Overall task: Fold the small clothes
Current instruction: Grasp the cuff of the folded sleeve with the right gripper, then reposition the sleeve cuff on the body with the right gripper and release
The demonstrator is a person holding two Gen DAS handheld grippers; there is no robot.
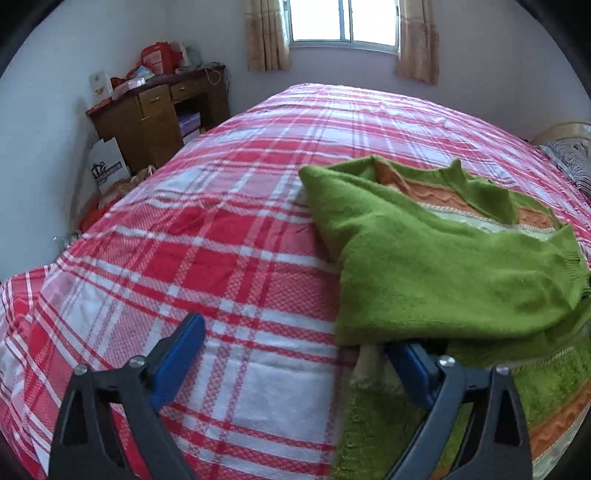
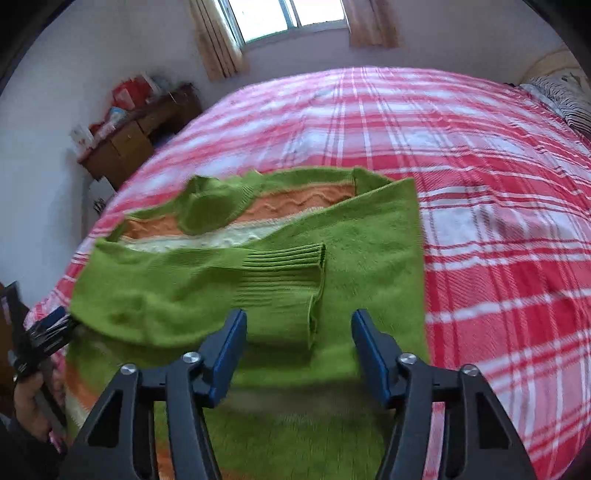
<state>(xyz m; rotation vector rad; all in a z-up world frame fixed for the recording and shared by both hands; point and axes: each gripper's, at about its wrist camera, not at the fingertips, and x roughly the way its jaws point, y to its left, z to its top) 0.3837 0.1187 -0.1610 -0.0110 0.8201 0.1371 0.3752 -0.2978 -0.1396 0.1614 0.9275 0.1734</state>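
Note:
A small green sweater (image 2: 332,258) with orange and white stripes lies partly folded on the red plaid bed, both sleeves laid across its body. In the left wrist view the sweater (image 1: 443,266) fills the right side. My left gripper (image 1: 295,354) is open at the sweater's left edge; its right finger (image 1: 410,369) sits just under the folded green layer. In the right wrist view my right gripper (image 2: 299,350) is open and empty, just above the ribbed cuff (image 2: 284,273) of the folded sleeve. The left gripper (image 2: 51,328) also shows there at the sweater's left edge.
The red and white plaid bed cover (image 1: 221,240) stretches far ahead and to the left. A wooden desk (image 1: 159,110) with clutter stands by the far left wall. A striped pillow (image 2: 569,99) lies at the far right. A curtained window (image 1: 343,22) is behind.

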